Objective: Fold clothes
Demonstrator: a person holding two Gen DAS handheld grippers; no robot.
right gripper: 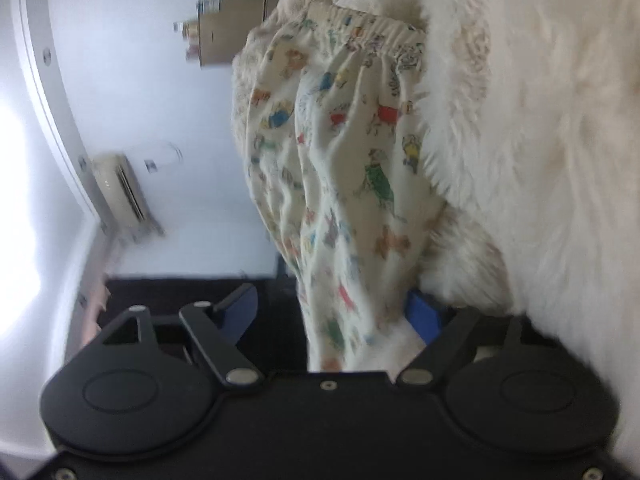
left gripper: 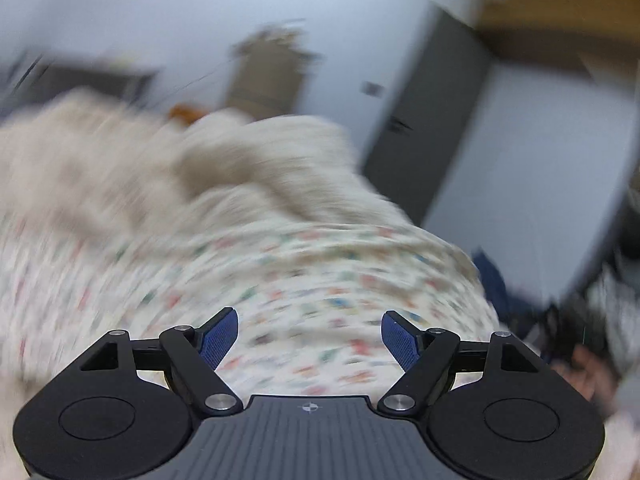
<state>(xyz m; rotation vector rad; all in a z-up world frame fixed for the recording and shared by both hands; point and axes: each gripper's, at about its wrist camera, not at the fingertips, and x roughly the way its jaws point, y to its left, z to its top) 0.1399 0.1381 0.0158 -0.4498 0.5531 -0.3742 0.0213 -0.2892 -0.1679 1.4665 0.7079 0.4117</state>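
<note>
A cream garment (left gripper: 304, 264) printed with small coloured cartoon figures lies spread on a fluffy cream blanket (left gripper: 120, 168); the left wrist view is heavily blurred. My left gripper (left gripper: 310, 336) hovers just above the print, open, with nothing between its blue pads (left gripper: 218, 338). The right wrist view is rolled onto its side. There the same garment (right gripper: 344, 168) shows its gathered elastic waistband (right gripper: 376, 28) at the top, lying against the fluffy blanket (right gripper: 540, 160). My right gripper (right gripper: 334, 316) is open, and a hanging fold of the garment runs between its pads, close to the right pad (right gripper: 424, 316).
A cardboard box (left gripper: 264, 76) stands behind the blanket against a white wall, box (right gripper: 232, 32) also in the right view. A grey door (left gripper: 432, 120) is at the right. An air conditioner (right gripper: 120, 188) hangs on the wall. A dark surface (right gripper: 180, 292) sits behind the right gripper.
</note>
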